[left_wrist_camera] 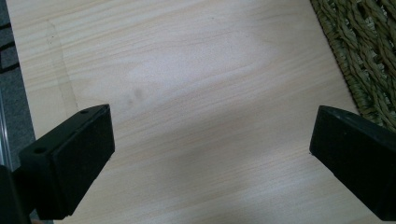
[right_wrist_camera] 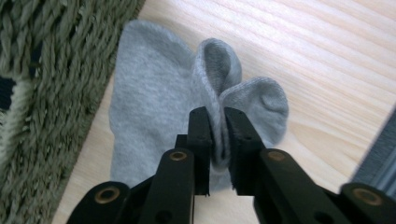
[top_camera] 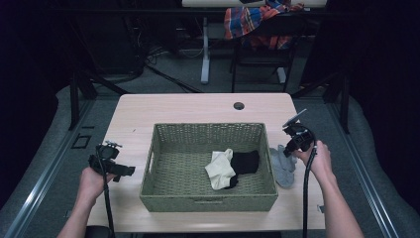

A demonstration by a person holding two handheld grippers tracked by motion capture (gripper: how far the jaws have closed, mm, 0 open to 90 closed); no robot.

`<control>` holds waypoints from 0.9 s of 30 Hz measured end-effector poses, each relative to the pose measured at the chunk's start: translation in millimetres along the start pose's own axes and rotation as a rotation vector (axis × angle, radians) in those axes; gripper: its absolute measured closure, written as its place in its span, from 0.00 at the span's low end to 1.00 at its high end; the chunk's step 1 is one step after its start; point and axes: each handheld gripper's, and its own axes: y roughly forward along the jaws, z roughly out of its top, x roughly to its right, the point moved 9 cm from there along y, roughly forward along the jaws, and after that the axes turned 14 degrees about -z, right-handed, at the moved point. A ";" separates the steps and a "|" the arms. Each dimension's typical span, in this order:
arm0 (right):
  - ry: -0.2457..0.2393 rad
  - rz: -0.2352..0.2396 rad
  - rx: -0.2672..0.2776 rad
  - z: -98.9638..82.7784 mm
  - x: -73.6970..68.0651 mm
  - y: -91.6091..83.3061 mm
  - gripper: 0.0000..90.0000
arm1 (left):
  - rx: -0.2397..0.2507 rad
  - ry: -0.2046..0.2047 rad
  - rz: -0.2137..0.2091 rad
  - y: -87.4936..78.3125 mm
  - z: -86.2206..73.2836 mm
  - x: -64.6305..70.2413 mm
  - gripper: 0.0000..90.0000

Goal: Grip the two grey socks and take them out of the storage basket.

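Observation:
A grey sock (top_camera: 283, 166) (right_wrist_camera: 154, 107) lies crumpled on the wooden table (top_camera: 173, 106), just right of a woven green basket (top_camera: 208, 126) (right_wrist_camera: 42, 70). My right gripper (top_camera: 289, 150) (right_wrist_camera: 218, 116) points down at it, shut on a raised fold of the sock's fabric. Inside the basket lie a cream sock (top_camera: 220, 168) and a black sock (top_camera: 245, 161), overlapping. My left gripper (top_camera: 126, 171) (left_wrist_camera: 212, 135) hovers over bare table left of the basket (left_wrist_camera: 369, 56), its jaws wide open with nothing between them.
A cable hole (top_camera: 238, 105) sits in the table behind the basket. Beyond the table stands a chair with a plaid cloth (top_camera: 257, 22) draped over it. Grey floor surrounds the table.

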 end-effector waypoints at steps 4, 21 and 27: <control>-0.006 -0.001 0.015 3.0 2.3 4.6 0.67 | 0.003 -0.003 -0.001 -1.4 0.0 -1.0 0.00; 0.042 0.003 0.158 -13.9 24.1 -56.9 0.03 | 0.011 -0.004 0.001 -2.2 1.6 -1.9 0.00; 0.016 -0.004 0.152 -32.8 17.7 -56.4 0.00 | 0.009 0.004 -0.001 -1.4 3.0 0.0 0.00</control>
